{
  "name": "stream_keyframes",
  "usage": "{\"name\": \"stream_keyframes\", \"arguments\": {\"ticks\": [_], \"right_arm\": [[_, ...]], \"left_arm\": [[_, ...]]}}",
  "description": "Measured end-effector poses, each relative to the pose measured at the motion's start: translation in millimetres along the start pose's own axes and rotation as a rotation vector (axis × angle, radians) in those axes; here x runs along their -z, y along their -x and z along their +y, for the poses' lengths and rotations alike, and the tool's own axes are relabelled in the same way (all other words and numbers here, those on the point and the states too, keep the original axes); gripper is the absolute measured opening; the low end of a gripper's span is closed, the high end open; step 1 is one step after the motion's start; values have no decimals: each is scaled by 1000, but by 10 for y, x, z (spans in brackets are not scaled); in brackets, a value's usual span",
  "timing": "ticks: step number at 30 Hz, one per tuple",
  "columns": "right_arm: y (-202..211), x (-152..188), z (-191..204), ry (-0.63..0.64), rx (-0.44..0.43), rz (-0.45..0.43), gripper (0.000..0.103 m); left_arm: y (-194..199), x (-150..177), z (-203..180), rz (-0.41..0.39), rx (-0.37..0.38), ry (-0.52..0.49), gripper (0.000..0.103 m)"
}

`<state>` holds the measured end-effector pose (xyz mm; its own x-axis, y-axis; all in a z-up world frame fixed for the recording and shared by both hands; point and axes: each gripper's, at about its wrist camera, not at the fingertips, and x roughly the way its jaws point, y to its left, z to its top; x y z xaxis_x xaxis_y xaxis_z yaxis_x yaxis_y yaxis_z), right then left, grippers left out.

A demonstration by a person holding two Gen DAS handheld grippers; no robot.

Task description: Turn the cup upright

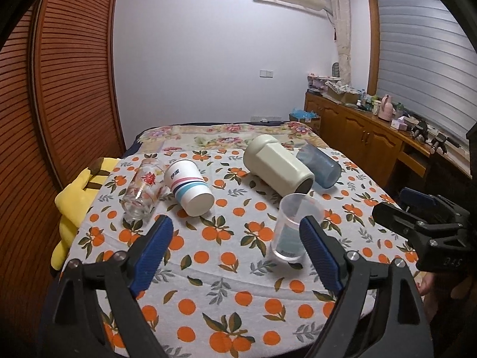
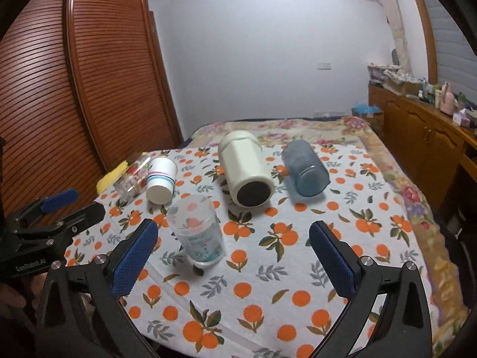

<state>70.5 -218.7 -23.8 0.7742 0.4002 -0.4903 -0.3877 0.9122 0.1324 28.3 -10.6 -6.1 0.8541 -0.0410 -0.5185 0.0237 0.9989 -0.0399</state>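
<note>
five cups on the orange-print cloth [image 1: 238,268]: 1 clear plastic cup [image 1: 293,228] upright, rim up, axis vertical, near edge, just ahead of my left gripper [image 1: 235,249]. other 4 lie on their sides: glass w/ red print [image 1: 143,191], white paper cup w/ stripes [image 1: 190,189] touching it, cream mug [image 1: 275,165], blue tumbler [image 1: 320,165] beside it. cream mug axis runs back-to-front, dark opening toward me.

both grippers wide open, holding nothing; right gripper [image 2: 234,253] has the clear cup btwn its fingers' line but apart from them.

right view shows the mug's dark mouth fully; left view only a sliver. left view shows a yellow plush [image 1: 79,205] at cloth's left edge.
</note>
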Motion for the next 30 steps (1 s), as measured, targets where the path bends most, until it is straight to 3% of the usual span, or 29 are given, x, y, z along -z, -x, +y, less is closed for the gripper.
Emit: {"name": "stream_keyframes", "arguments": {"ticks": [15, 30], "right_arm": [[109, 137, -11, 25, 59, -25, 103], [116, 151, -17, 23, 60, -29, 103]], "left_arm": [[168, 119, -63, -4, -14, 5, 91], [171, 127, -54, 2, -9, 11, 91]]}}
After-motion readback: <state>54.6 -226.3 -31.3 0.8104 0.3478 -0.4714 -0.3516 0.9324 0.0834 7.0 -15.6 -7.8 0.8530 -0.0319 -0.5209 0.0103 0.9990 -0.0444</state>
